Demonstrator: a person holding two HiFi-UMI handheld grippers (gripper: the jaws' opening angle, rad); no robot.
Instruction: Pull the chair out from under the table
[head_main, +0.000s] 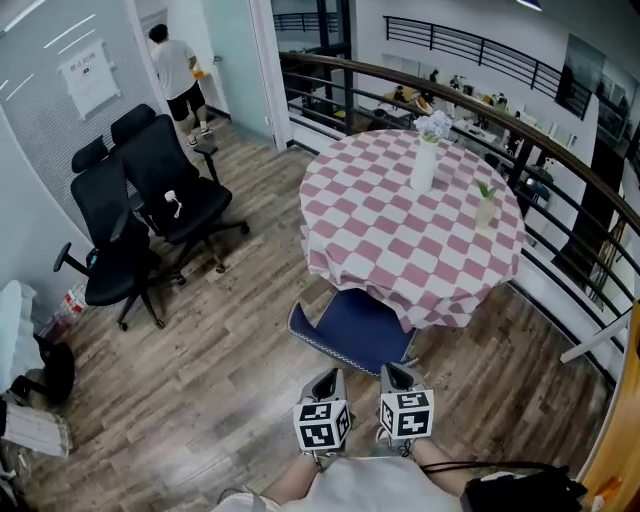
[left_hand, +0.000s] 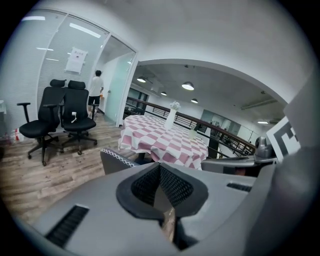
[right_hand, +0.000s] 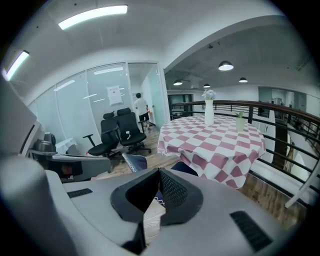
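- Your left tool (head_main: 327, 380) is shut, its jaws pressed together with nothing between them; it hangs low in front of you, above the floor.
- Your right tool (head_main: 393, 373) is shut and empty too, just beside the left one. Both point toward the chair.
- The chair (head_main: 352, 328) is blue, with a white zigzag trim along the edge of its back. It stands just ahead of both tools, apart from them, with its far end tucked under the hanging edge of the tablecloth.
- The tabletop is round and covered by a pink and white checked cloth (head_main: 400, 235) that drapes over the edge.
- On the cloth stand a tall white vase (head_main: 424, 165) with pale flowers and, nearer the railing, a small glass (head_main: 485, 208) with a green sprig.
- The floor (head_main: 230, 370) is grey-brown wood planks.
- A dark curved railing (head_main: 560, 160) runs behind the table; beyond it is a lower floor with desks.
- Two black office chairs (head_main: 150, 200) stand side by side to your left, near a glass wall.
- A person (head_main: 178, 68) in a white shirt and dark shorts stands at the far doorway.
- A white sheet (head_main: 88, 75) hangs on the glass wall; its print is too small to read.
- Each tool carries a cube with black and white square markers (head_main: 320, 424).
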